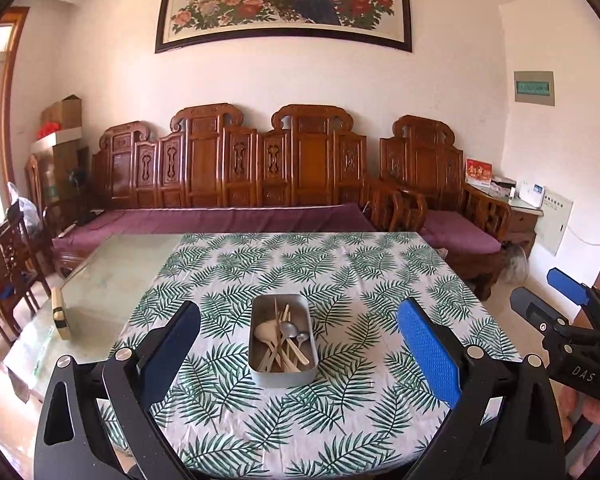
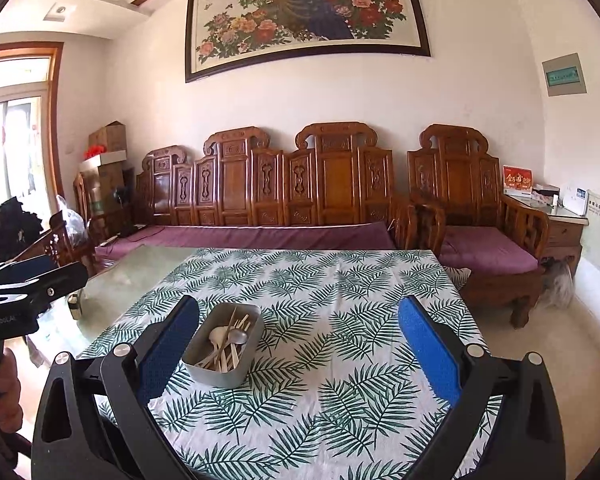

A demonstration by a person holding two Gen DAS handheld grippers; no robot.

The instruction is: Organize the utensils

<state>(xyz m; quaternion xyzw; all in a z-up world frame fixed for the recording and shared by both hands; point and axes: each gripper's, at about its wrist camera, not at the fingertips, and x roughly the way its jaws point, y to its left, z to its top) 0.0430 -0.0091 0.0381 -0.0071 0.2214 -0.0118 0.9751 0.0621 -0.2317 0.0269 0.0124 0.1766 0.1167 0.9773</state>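
Note:
A rectangular metal tin (image 1: 260,372) sits in the middle of the leaf-print tablecloth (image 1: 360,280). Inside it lie several utensils: a pale spoon (image 1: 265,331), two metal spoons (image 1: 288,330) and wooden chopsticks (image 1: 286,354), heaped together. My left gripper (image 1: 300,332) hangs open above the table's near edge, the tin straight ahead between its blue pads. My right gripper (image 2: 300,332) is open too, with the tin (image 2: 204,368) ahead and to its left, close to the left finger. Both hold nothing. The right gripper (image 1: 560,300) shows at the right edge of the left wrist view.
The cloth covers the right part of a glass-topped table (image 1: 112,272); a small pale block (image 1: 60,318) stands on the bare glass at the left. A carved wooden sofa (image 1: 240,168) with purple cushions runs behind the table, wooden chairs (image 1: 4,272) at the left.

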